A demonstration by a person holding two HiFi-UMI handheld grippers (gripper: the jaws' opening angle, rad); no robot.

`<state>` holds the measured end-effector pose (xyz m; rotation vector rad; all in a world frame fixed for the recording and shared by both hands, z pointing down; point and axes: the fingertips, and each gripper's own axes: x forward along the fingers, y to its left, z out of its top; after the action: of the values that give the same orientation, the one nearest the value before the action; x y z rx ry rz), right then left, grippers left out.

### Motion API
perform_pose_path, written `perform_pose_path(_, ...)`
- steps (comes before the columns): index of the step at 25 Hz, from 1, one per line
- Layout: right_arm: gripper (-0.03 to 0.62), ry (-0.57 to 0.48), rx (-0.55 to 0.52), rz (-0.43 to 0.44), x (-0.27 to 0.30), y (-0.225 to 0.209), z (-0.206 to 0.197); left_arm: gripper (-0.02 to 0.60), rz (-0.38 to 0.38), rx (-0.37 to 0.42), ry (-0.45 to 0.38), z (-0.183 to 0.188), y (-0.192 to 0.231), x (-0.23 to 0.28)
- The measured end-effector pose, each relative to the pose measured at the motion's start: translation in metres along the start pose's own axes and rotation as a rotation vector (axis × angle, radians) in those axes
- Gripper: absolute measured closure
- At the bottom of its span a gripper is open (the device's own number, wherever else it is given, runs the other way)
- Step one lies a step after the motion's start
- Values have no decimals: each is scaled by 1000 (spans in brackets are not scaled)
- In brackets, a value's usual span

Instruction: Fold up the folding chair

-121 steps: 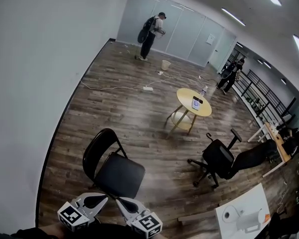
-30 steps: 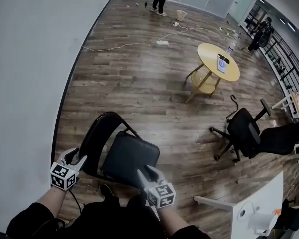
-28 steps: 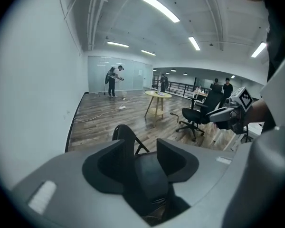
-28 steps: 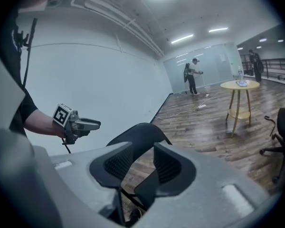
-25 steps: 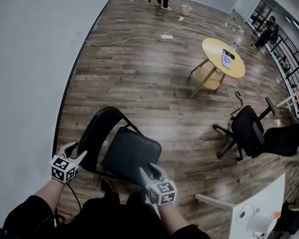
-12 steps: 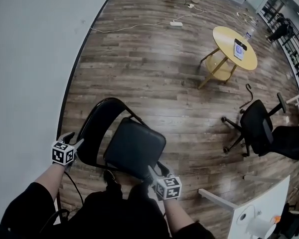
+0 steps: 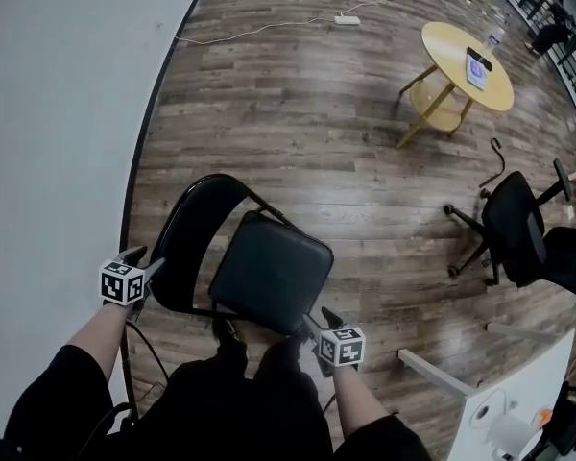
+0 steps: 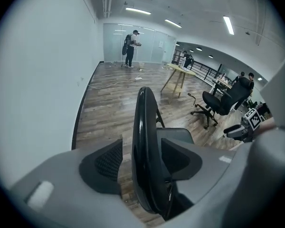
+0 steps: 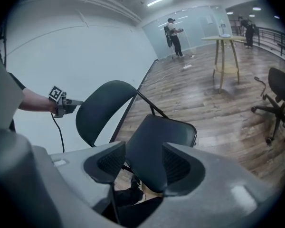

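**Black clothes, grey tools with marked cubes**

The person is wearing a black top with black sleeves [image 7: 53,397] and dark trousers [image 7: 240,406]. The left gripper [image 7: 144,259] and the right gripper [image 7: 319,318] are each carrying a white cube with black square markers. A thin black cable [image 9: 59,132] is hanging from the left one.

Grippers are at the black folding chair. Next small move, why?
Probably close both. Jaws of the left gripper straddle the curved backrest of the black metal folding chair; those of the right gripper straddle the front of its padded seat. Both pairs have just been opening, pressing nothing, so gripping likely comes before swinging the seat up.
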<state>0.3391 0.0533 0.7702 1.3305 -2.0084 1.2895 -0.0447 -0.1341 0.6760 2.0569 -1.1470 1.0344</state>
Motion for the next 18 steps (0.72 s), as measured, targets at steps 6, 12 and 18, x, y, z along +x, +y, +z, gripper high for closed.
perform_pose_path(6, 344, 59, 69, -20, 23, -30, -27, 318, -23, -3, 47, -11, 2, 5)
perform_pose_path(12, 329, 103, 152, -32, 47, -55, -49, 318, -55, 27, 87, -11, 2, 13)
perform_pose_path(18, 324, 130, 290, -34, 76, -84, -79, 318, -103, 36, 113, -14, -1, 21)
